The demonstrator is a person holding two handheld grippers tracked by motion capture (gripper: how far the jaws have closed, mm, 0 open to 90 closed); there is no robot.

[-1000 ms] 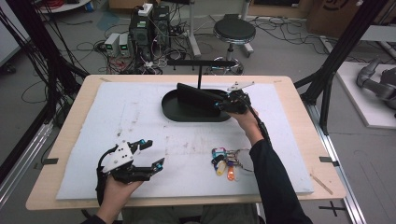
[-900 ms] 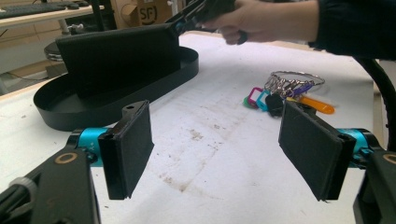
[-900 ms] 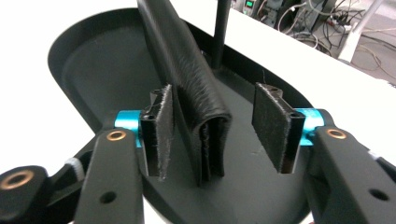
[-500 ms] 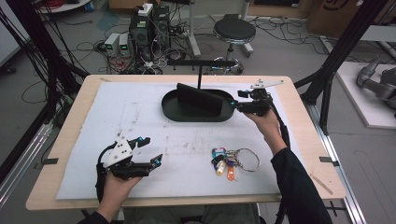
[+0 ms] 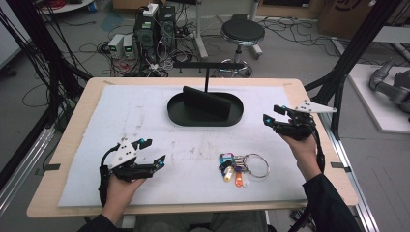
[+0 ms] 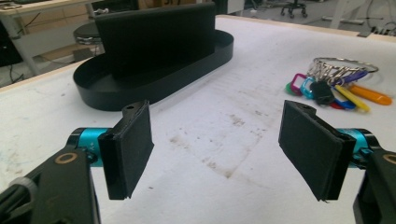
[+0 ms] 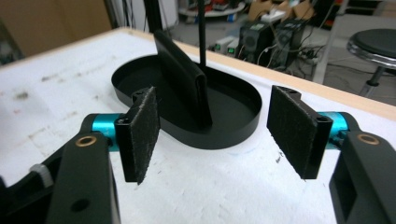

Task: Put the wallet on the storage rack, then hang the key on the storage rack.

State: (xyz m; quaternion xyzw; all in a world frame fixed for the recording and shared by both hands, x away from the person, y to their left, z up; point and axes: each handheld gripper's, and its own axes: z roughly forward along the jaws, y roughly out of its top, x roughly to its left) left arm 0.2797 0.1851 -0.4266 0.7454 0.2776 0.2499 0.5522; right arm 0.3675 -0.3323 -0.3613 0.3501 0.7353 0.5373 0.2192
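A black oval tray (image 5: pixel 203 122) sits at the back middle of the white mat, with a black upright panel (image 5: pixel 205 102) standing in it. My right gripper (image 5: pixel 270 114) hovers to the tray's right, pointing left at it. Its jaws have just been opening and hold nothing. In the right gripper view, my right gripper (image 7: pixel 215 140) frames the tray (image 7: pixel 233 126) and the panel (image 7: pixel 180 74). A key ring with coloured tags (image 5: pixel 237 169) lies at the front middle. My left gripper (image 5: pixel 153 151) rests open and empty at the front left, and in its own view the left gripper (image 6: pixel 219 149) faces tray (image 6: pixel 140 88) and keys (image 6: pixel 336 88).
A thin black T-shaped stand (image 5: pixel 208 64) rises behind the tray. The wooden table edge (image 5: pixel 338 159) runs close to the right hand. Beyond the table are a stool (image 5: pixel 241 33), computers and cables on the floor.
The right gripper has drawn away from the tray's right end toward the right side of the table, and its jaws have widened. The left gripper has stayed put.
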